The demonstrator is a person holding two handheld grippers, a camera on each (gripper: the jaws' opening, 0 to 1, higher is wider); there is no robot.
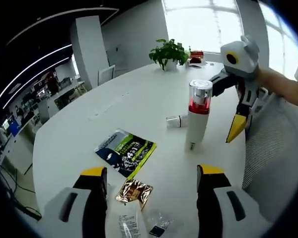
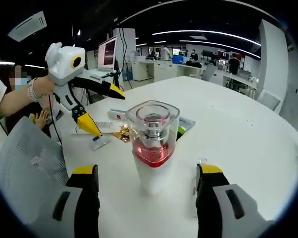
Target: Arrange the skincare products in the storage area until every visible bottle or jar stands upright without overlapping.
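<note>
Tall pump bottle (image 1: 198, 111), white body, red band under a clear cap, stands upright on the white round table (image 1: 129, 104), roughly mid-table toward the person's side. In the right gripper view the same bottle (image 2: 153, 144) sits between the right gripper (image 2: 148, 171) jaws, jaws spread wide, not touching it. Left gripper (image 1: 150, 173) jaws also spread, nothing between them but clutter.

Clutter near the left gripper: dark blue/green sachet (image 1: 125, 151) lying flat, crumpled gold foil packet (image 1: 134, 191) just below it, clear wrapper (image 1: 156, 225) and a white packet (image 1: 126, 225) at the view's lower edge. Small white tube or jar (image 1: 176, 121) with a red band lies on its side just beside the bottle base. Sachet print too small to read.

Far edge of table: potted green plant (image 1: 168, 52), a red item (image 1: 196, 54) beside it. Grey mesh chair back (image 1: 268, 144) next to the table.

Room: open office, bright window behind the plant, white column, desks and monitors, ceiling light strips. A person's forearm holds each gripper.
</note>
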